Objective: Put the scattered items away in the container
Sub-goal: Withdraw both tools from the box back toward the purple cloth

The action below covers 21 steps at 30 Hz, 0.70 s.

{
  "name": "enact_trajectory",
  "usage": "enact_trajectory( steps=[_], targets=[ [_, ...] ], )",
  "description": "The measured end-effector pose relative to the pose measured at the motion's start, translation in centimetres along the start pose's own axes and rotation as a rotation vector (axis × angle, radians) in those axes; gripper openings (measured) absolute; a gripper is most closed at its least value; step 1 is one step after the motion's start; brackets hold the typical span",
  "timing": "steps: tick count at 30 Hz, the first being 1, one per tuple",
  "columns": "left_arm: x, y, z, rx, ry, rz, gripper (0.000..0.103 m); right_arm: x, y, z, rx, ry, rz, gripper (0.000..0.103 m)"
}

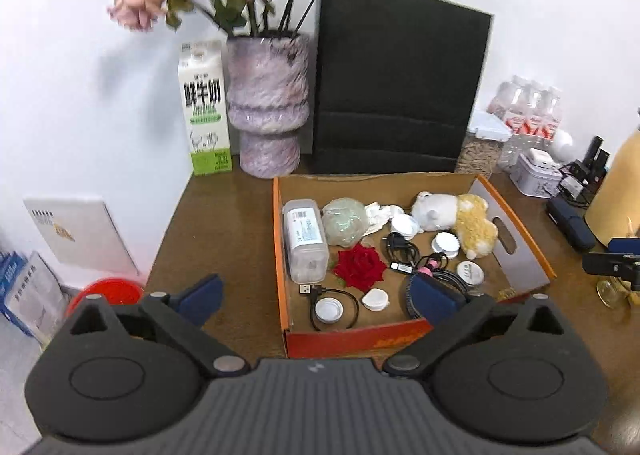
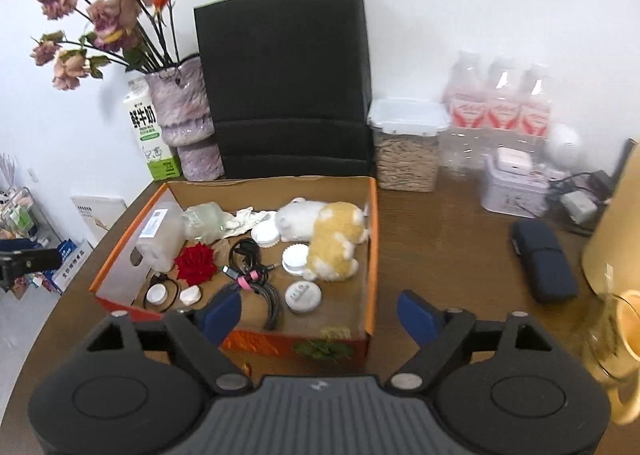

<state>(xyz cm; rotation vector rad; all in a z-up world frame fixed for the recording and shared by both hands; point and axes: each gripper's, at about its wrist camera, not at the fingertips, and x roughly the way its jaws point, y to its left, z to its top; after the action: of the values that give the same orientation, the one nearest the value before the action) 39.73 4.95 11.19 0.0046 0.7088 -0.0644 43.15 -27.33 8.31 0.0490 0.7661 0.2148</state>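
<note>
1. Left wrist view: the left claw [image 1: 316,297] gapes wide and empty over the orange cardboard box [image 1: 280,255] on the brown wooden desk [image 1: 224,223]; a red fabric rose [image 1: 360,266] lies inside.
2. The right claw [image 2: 320,315] is likewise spread, empty, at the box's near wall.

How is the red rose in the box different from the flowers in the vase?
The red rose is a bright red single bloom lying flat on the cardboard box floor, with no long stem showing. The flowers in the vase are faded pink-purple and drooping, held up on long dark stems in the purple vase behind the box. Both look rose-like.
</note>
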Motion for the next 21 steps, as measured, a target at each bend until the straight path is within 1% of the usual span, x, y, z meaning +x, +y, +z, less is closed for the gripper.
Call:
enact_trajectory(
  steps=[5,8,11,14,15,18,20,21],
  targets=[
    [-3.0,-1.3,-2.6,0.028,-0.034,-0.005,0.103,-2.9,0.0,-2.9,-0.007,-0.03,0.026,0.086],
    [-4.2,-1.7,-5.3,0.017,-0.039,-0.006,0.103,-4.3,0.5,-5.3,-0.013,-0.043,0.047,0.086],
    [-4.9,-2.2,-8.8,0.002,-0.031,-0.006,0.103,-5.5,0.9,-8.5,0.002,-0.058,0.065,0.087],
    [-5.5,-2.8,-12.4,-0.018,-0.028,-0.041,0.103,-6.4,1.2,-12.2,0.019,-0.067,0.077,0.087],
    [-5.5,-3.2,-13.6,-0.019,-0.02,-0.05,0.103,-6.6,1.4,-13.5,0.025,-0.071,0.077,0.087],
    [-5.6,-4.0,-16.3,-0.046,0.005,-0.047,0.103,-6.7,1.8,-17.1,0.041,-0.058,0.057,0.087],
    [-6.2,-4.4,-17.9,-0.079,-0.003,-0.052,0.103,-7.0,2.0,-19.0,0.059,-0.061,0.045,0.087],
    [-6.7,-4.7,-18.8,-0.09,-0.022,-0.054,0.103,-7.4,2.2,-19.9,0.069,-0.069,0.045,0.087]
  ],
)
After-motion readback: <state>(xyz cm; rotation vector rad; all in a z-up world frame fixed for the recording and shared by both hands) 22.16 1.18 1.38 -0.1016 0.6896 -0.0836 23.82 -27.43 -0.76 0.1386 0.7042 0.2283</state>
